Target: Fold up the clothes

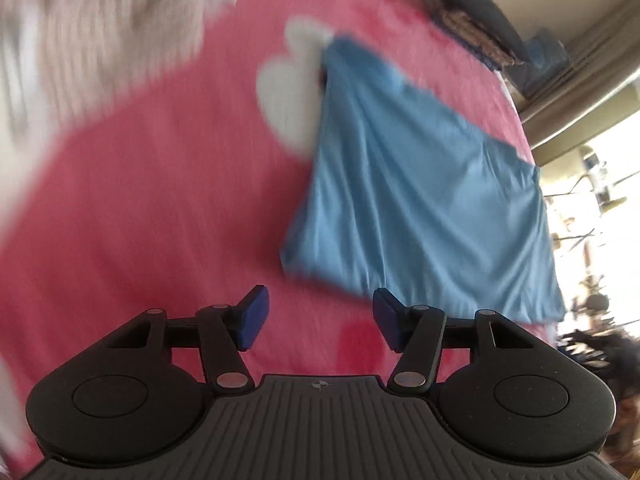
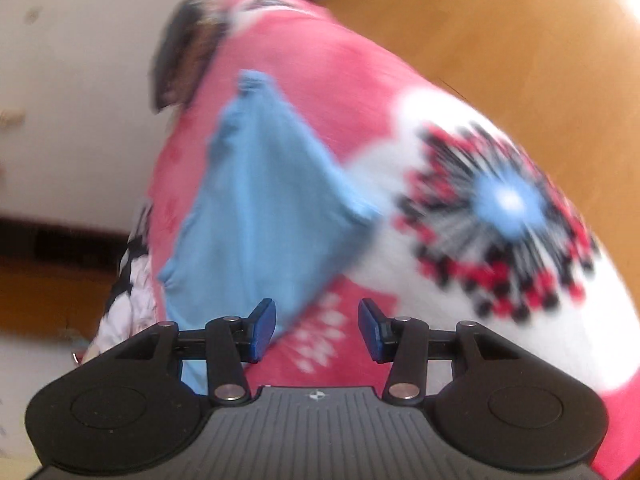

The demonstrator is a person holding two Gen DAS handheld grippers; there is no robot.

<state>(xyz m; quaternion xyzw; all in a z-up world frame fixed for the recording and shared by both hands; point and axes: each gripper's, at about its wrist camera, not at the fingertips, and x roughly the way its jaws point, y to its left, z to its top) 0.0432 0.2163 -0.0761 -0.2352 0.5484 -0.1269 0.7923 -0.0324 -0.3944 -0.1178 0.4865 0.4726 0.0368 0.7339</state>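
Blue garment (image 1: 416, 184) lies folded flat on a pink blanket (image 1: 160, 220) that covers a bed. In the left wrist view it sits ahead and to the right of the left claw (image 1: 320, 322), its near edge just beyond the right pad; the jaws stand apart with only pink blanket between them. In the right wrist view the same garment (image 2: 260, 200) spreads ahead and to the left of the right claw (image 2: 316, 330), its near corner passing behind the left pad; these jaws also stand apart, gripping nothing. A white patch with a red, black and blue starburst pattern (image 2: 500, 216) lies right of the garment. A dark bundle (image 1: 476, 24) rests at the blanket's far edge. Both views are blurred.
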